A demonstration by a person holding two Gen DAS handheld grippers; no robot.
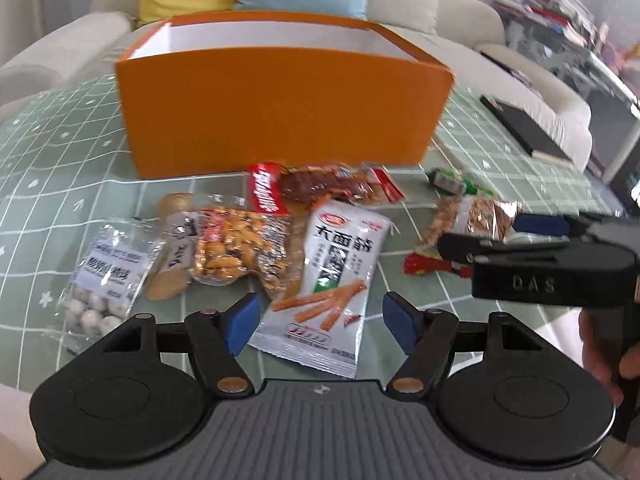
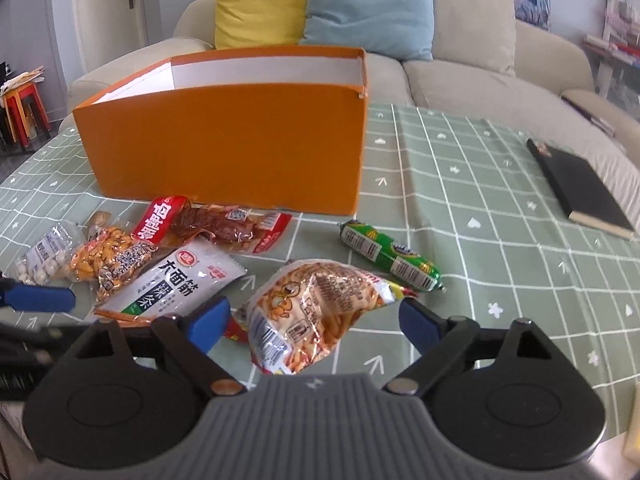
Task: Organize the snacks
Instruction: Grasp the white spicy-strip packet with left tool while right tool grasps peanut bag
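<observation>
Snacks lie loose on the table, in front of the orange box [image 2: 228, 148], none inside as far as I can see. White strip pack [image 1: 332, 280] sits right ahead of the left gripper [image 1: 320, 322], whose jaws are spread w/ nothing between them. Right gripper [image 2: 314, 314] is spread too, straddling the crinkly chip bag [image 2: 312, 312] but not pinching it yet, far as I can tell.

Risks, my guess: chip bag is puffy and slick, so a pinch on the bulge could let it squirt out or crush what's inside; better to take an edge. White pack overlaps the peanut bag [image 1: 236, 248] and sits close to the red meat pack [image 1: 320, 188], so lifting it may drag neighbours along. Box wall is tall and near; a low carry could bump it and shove the box back. Both grippers are close together, could clash.

Around: green sausage [image 2: 390, 256] lies by itself toward the right, ball candy bag [image 1: 104, 276] at the left end, black notebook [image 2: 580, 188] near the table's right edge, well apart. Sofa w/ cushions behind.
</observation>
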